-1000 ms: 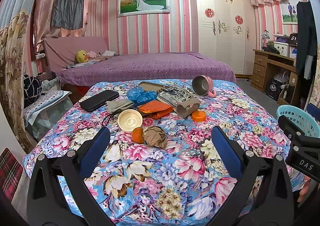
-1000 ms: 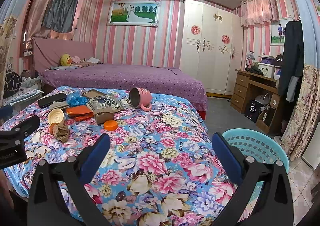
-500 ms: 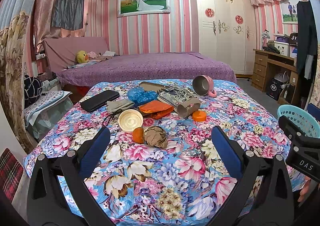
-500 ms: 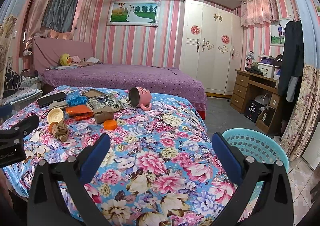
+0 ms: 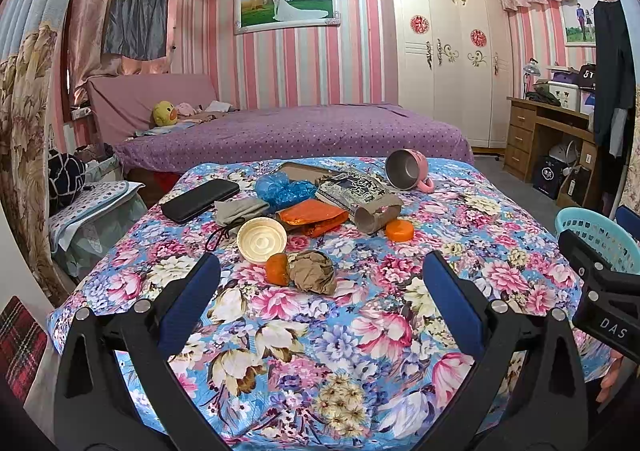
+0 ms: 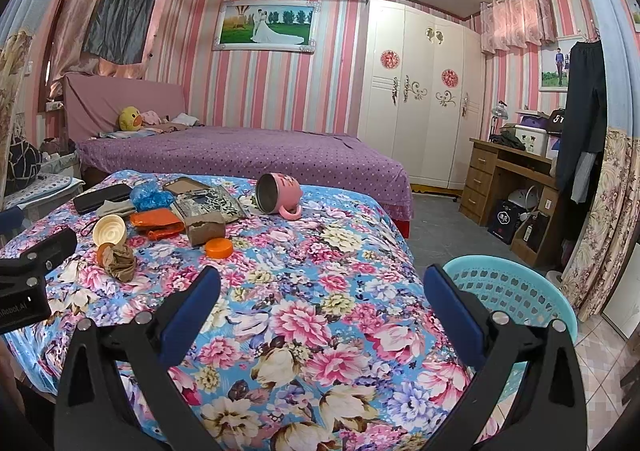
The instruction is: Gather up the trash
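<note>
Both sets of tongs are being held wide apart with nothing between the blue pads. The left tongs (image 5: 320, 307) are being pointed over the near half of the desk (image 5: 360, 351), which is being covered by a floral cloth, and the right tongs (image 6: 320, 307) are being held further toward its right side.

The trash is being left in a loose cluster past the left tongs. A crumpled brown paper wad (image 5: 313, 272) is lying closest, touching an orange scrap (image 5: 277, 269) on its left. Just behind, a cream round lid (image 5: 262, 240) is being shown face up. An orange wrapper (image 5: 313, 216) is sitting behind that, with a cardboard tube (image 5: 376, 214) on its side to the right and an orange cap (image 5: 399, 230) just beside the tube. A blue plastic wad (image 5: 284, 189) is being kept further back, near a black case (image 5: 200, 200) and a grey pouch (image 5: 239, 210). A pink mug (image 6: 279, 195) is lying tipped on its side at the far end.

A turquoise basket (image 6: 516, 291) is being seen on the floor just off the desk's right edge, close to the right tongs' right pad.
</note>
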Available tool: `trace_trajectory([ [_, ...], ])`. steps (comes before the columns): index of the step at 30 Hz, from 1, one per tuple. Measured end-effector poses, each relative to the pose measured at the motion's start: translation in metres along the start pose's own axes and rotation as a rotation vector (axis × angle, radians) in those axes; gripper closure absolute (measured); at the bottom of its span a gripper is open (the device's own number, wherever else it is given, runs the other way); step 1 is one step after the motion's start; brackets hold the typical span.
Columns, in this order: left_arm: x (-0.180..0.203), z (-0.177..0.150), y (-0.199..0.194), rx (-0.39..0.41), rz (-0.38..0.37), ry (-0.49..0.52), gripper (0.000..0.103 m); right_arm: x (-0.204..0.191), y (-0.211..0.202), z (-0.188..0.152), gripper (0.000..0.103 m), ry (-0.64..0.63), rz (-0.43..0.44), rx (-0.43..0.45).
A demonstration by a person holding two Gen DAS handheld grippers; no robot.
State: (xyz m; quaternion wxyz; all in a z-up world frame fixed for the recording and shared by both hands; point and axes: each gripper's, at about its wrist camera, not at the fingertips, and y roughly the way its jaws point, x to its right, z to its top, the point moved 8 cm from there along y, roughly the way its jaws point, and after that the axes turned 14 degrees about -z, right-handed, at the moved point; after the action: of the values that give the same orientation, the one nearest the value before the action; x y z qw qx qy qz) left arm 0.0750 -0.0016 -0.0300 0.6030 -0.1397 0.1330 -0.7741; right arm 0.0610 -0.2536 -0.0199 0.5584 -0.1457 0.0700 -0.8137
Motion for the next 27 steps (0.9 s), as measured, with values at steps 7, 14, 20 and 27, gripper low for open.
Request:
trace_trajectory([
  [7, 0.000, 0.000, 0.000, -0.001, -0.001, -0.001, 0.005, 0.001, 0.001, 0.000, 0.004, -0.004, -0.002, 0.000],
  [14, -0.007, -0.004, -0.005, 0.002, 0.005, 0.004, 0.005, 0.013, 0.002, -0.002, 0.004, -0.010, -0.016, 0.002],
  [20, -0.010, -0.004, -0.004, 0.000, 0.009, 0.003, 0.005, 0.017, 0.001, -0.001, 0.004, 0.005, -0.016, -0.007],
  [27, -0.010, 0.013, -0.001, 0.000, 0.001, 0.016, 0.005, 0.027, 0.002, 0.017, 0.004, 0.039, -0.024, 0.011],
])
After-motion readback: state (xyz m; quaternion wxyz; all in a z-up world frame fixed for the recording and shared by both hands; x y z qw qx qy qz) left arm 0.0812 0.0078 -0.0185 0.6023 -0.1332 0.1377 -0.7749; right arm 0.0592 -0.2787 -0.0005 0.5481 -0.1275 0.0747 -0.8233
